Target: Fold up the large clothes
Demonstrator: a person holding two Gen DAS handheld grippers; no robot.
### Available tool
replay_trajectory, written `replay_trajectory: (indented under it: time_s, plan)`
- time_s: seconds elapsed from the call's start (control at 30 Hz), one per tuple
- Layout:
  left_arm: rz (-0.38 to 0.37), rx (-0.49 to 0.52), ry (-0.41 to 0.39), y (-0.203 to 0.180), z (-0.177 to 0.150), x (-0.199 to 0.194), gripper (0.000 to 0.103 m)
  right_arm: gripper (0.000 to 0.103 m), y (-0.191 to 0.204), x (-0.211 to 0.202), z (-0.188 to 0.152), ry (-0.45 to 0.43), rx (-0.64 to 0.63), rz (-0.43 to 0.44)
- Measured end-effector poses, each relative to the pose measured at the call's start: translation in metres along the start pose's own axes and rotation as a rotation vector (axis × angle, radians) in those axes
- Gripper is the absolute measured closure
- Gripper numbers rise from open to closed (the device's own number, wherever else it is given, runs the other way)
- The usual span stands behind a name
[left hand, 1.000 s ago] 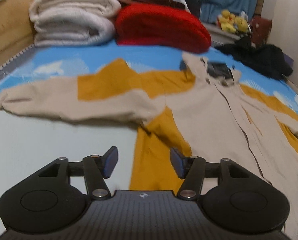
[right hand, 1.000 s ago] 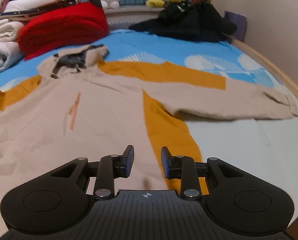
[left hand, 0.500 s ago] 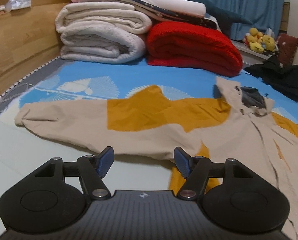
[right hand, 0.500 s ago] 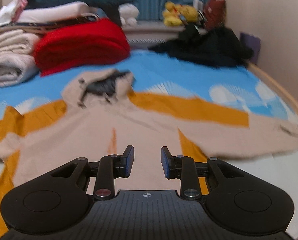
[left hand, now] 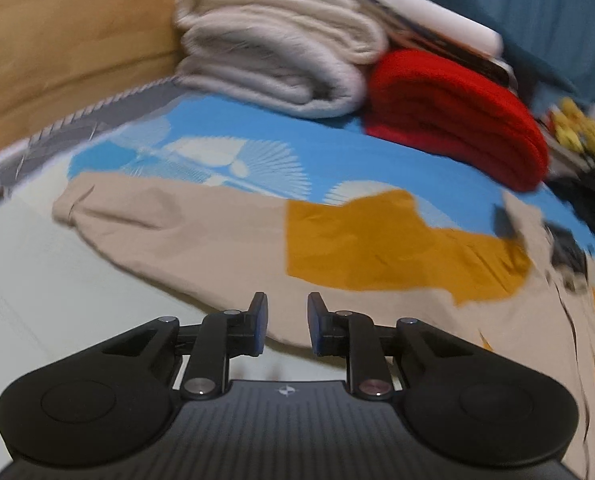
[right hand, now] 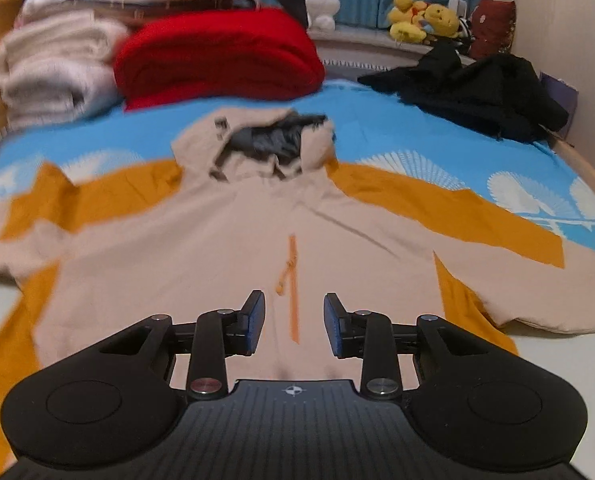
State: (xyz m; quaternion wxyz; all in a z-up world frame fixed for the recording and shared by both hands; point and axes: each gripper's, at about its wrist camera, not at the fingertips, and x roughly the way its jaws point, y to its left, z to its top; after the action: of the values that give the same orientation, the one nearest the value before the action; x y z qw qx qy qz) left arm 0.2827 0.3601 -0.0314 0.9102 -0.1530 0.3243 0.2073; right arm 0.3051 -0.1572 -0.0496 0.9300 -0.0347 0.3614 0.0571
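Blue bedsheet with white fan print [right hand: 377, 120], covering the bed; beige hooded jacket with mustard-yellow panels [right hand: 225, 248], spread flat on the sheet, hood toward the far end, both sleeves stretched outward; folded red fleece blanket [right hand: 217, 52] and stack of folded off-white blankets [left hand: 273, 52], side by side beyond the hood; crumpled black garment [right hand: 481, 92], far right corner; yellow plush toys [right hand: 421, 20], on the ledge behind; left gripper [left hand: 284, 322], above the lower edge of the jacket's left sleeve, jaws just narrowed to a small gap, nothing between them; right gripper [right hand: 294, 322], over the jacket's front by its orange zip, jaws slightly apart, holding nothing
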Motion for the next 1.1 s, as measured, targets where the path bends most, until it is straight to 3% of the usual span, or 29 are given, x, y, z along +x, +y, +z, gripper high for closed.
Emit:
replay_trajectory:
  time_s: [0.07, 0.17, 0.2, 0.47, 0.57, 0.63, 0.7, 0.83, 0.93, 1.0, 1.1]
  plan:
    - [0.005, -0.064, 0.014, 0.018, 0.006, 0.016, 0.071, 0.069, -0.002, 0.011, -0.002, 0.050, 0.017, -0.003]
    - [0.030, -0.138, 0.029, 0.044, 0.011, 0.044, 0.038, 0.070, -0.006, 0.024, -0.004, 0.095, 0.052, 0.005]
    - [0.048, -0.165, 0.038, 0.053, 0.012, 0.054, 0.032, 0.070, -0.006, 0.028, -0.005, 0.104, 0.049, -0.001]
    - [0.117, -0.469, 0.099, 0.135, 0.018, 0.111, 0.029, 0.069, -0.012, 0.043, -0.008, 0.153, 0.047, -0.008]
    - [0.117, -0.477, 0.051, 0.141, 0.022, 0.117, 0.029, 0.070, -0.014, 0.048, -0.008, 0.168, 0.052, -0.006]
    - [0.116, -0.461, 0.030, 0.136, 0.025, 0.119, 0.044, 0.070, -0.015, 0.050, -0.008, 0.174, 0.054, -0.005]
    - [0.094, -0.454, 0.012, 0.131, 0.028, 0.122, 0.099, 0.070, -0.016, 0.051, -0.008, 0.178, 0.054, -0.004]
    - [0.151, -0.383, -0.072, 0.104, 0.045, 0.106, 0.103, 0.069, -0.019, 0.051, -0.008, 0.182, 0.057, 0.001]
    - [0.153, -0.206, -0.192, 0.044, 0.077, 0.067, 0.103, 0.070, -0.022, 0.048, -0.008, 0.178, 0.062, 0.005]
    - [0.084, -0.094, -0.278, -0.007, 0.091, 0.034, 0.103, 0.077, -0.025, 0.045, -0.006, 0.172, 0.068, 0.010]
    - [-0.136, 0.061, -0.335, -0.103, 0.090, -0.016, 0.103, 0.092, -0.031, 0.041, -0.005, 0.162, 0.090, 0.017]
